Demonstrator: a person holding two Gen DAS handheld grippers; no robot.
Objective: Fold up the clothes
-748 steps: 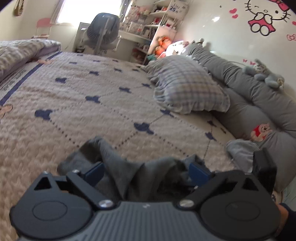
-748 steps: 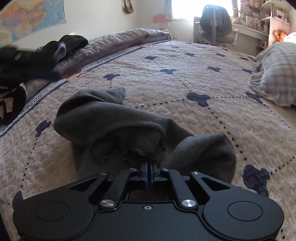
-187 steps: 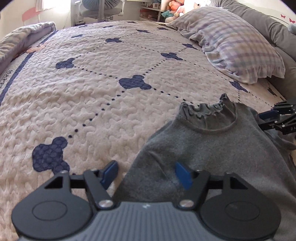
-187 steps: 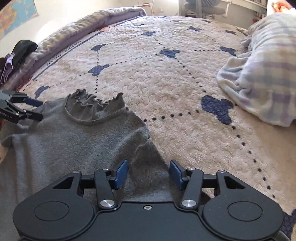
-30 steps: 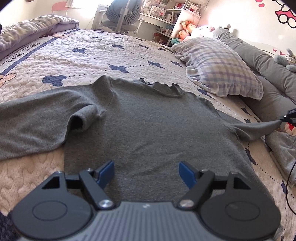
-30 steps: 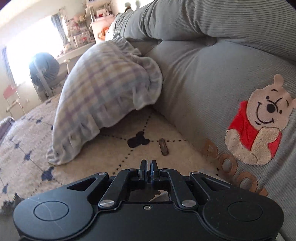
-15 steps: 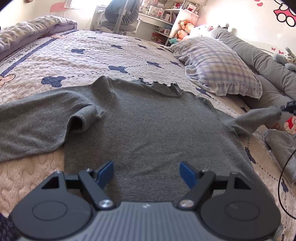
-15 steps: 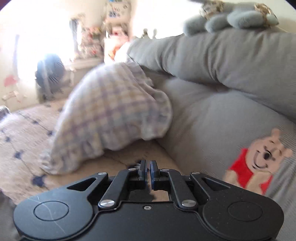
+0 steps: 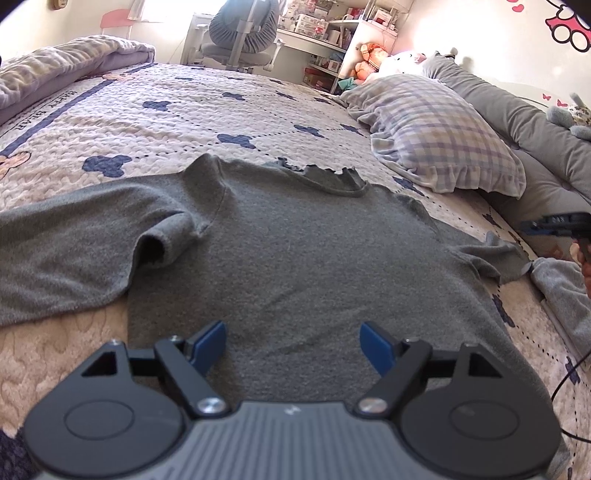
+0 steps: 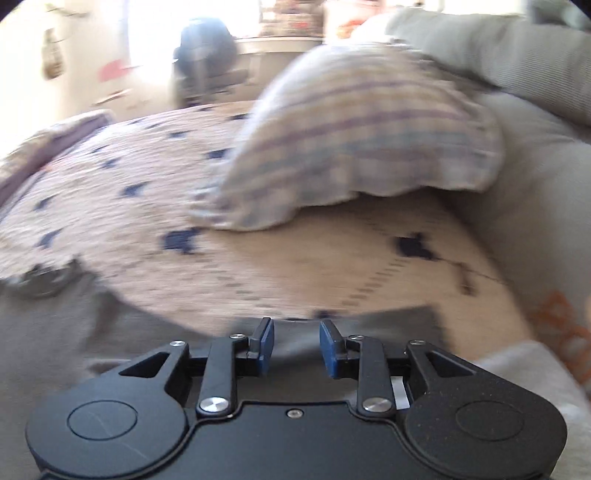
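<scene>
A grey long-sleeved top [image 9: 295, 251] with a frilled collar lies spread flat on the quilted bed [image 9: 184, 110], collar away from me. Its left sleeve [image 9: 66, 251] stretches left with a fold near the shoulder. Its right sleeve [image 9: 491, 254] lies on the quilt at the right. My left gripper [image 9: 293, 341] is open and empty above the hem. My right gripper [image 10: 293, 345] is open and empty just above the right sleeve [image 10: 351, 325]; it also shows in the left wrist view [image 9: 554, 223], a little above the cuff. The right wrist view is blurred.
A plaid pillow [image 9: 439, 136] lies at the right, against long grey bolsters [image 9: 517, 118]. A pale grey cloth [image 9: 565, 291] lies right of the sleeve. A rolled blanket [image 9: 55, 70] lines the far left edge. A desk chair [image 9: 240, 33] and shelves stand beyond the bed.
My right gripper has opened and let go of the right sleeve, which has dropped onto the quilt. The right wrist view has swung left. My left gripper has barely moved.
</scene>
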